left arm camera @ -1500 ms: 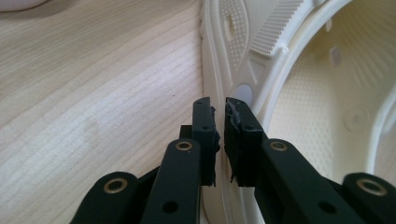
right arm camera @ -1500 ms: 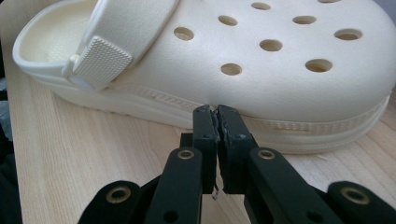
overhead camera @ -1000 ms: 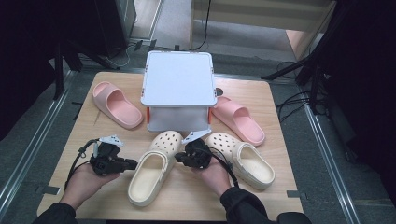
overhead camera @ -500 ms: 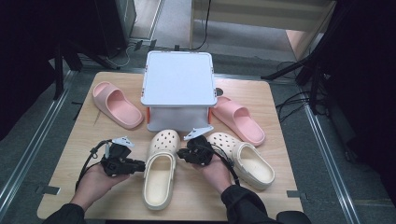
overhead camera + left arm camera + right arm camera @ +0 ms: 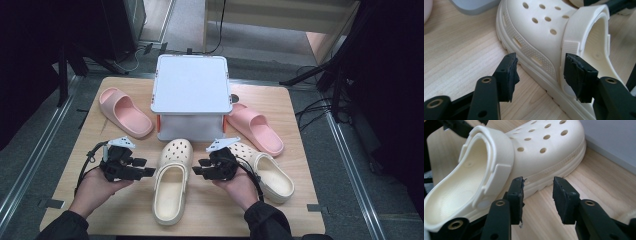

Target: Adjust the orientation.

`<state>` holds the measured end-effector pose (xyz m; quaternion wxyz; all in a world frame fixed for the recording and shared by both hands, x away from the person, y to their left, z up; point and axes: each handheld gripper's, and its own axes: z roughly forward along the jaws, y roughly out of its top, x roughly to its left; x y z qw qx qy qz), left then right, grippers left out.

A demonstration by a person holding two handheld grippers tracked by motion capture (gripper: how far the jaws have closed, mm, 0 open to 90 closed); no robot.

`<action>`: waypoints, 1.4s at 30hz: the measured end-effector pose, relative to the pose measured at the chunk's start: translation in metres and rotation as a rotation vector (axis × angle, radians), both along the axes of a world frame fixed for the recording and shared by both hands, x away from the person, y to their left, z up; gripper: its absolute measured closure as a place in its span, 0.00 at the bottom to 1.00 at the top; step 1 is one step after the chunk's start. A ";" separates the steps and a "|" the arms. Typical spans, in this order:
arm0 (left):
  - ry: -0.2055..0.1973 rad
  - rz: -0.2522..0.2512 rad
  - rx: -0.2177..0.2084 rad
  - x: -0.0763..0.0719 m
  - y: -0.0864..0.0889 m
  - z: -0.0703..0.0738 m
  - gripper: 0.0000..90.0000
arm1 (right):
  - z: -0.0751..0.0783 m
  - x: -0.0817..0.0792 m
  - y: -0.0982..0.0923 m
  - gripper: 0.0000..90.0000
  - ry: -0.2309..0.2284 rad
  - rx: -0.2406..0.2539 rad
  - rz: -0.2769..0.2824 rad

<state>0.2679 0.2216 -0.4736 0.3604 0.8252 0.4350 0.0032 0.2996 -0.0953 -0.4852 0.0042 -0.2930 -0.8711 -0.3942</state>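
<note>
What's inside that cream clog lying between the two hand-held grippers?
The cream clog looks empty: in the high view its open heel shows a bare cream footbed. The toe end is covered by the perforated upper, so what lies in there cannot be seen.

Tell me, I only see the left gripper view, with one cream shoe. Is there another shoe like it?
Observer: Yes. A second cream shoe lies on the table, to the right of the first cream shoe.
Operator: Any other colours?
Observer: Two pink ones. The left pink slipper and the right pink slipper lie either side of the box.
Operator: What's the grey thing at the top?
Observer: That's a corner of the white box, which stands behind both cream shoes.
</note>
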 end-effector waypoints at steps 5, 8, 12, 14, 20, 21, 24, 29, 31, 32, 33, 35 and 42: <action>-0.024 -0.029 -0.007 0.006 -0.003 0.001 0.43 | 0.007 -0.010 -0.016 0.65 0.005 0.002 -0.002; -0.015 -0.047 -0.004 0.012 -0.004 0.000 0.42 | 0.012 -0.015 -0.027 0.63 0.001 0.007 -0.014; -0.013 -0.068 -0.010 0.019 -0.007 0.001 0.42 | 0.016 -0.020 -0.042 0.62 -0.006 0.003 -0.038; -0.014 -0.079 -0.013 0.021 -0.009 0.000 0.41 | 0.018 -0.023 -0.053 0.62 -0.006 0.005 -0.060; -0.010 -0.087 -0.020 0.028 -0.009 -0.001 0.40 | 0.021 -0.029 -0.069 0.60 -0.002 -0.007 -0.096; -0.004 -0.083 -0.024 0.029 -0.009 -0.001 0.40 | 0.021 -0.031 -0.072 0.60 -0.001 -0.010 -0.102; 0.001 -0.086 -0.028 0.031 -0.010 -0.001 0.40 | 0.023 -0.035 -0.081 0.59 -0.006 -0.014 -0.113; 0.007 -0.088 -0.029 0.033 -0.011 0.000 0.40 | 0.026 -0.041 -0.096 0.59 -0.013 -0.020 -0.138; 0.007 -0.081 -0.034 0.032 -0.011 0.000 0.40 | 0.027 -0.043 -0.102 0.59 -0.013 -0.020 -0.150; 0.008 -0.082 -0.034 0.033 -0.011 0.000 0.40 | 0.028 -0.044 -0.107 0.59 -0.012 -0.020 -0.158; 0.008 -0.081 -0.034 0.033 -0.011 0.000 0.40 | 0.028 -0.044 -0.109 0.59 -0.015 -0.022 -0.162; 0.008 -0.081 -0.035 0.033 -0.011 -0.001 0.40 | 0.028 -0.045 -0.116 0.59 -0.012 -0.022 -0.176; 0.006 -0.079 -0.034 0.032 -0.011 0.000 0.40 | 0.027 -0.046 -0.132 0.59 -0.016 -0.028 -0.206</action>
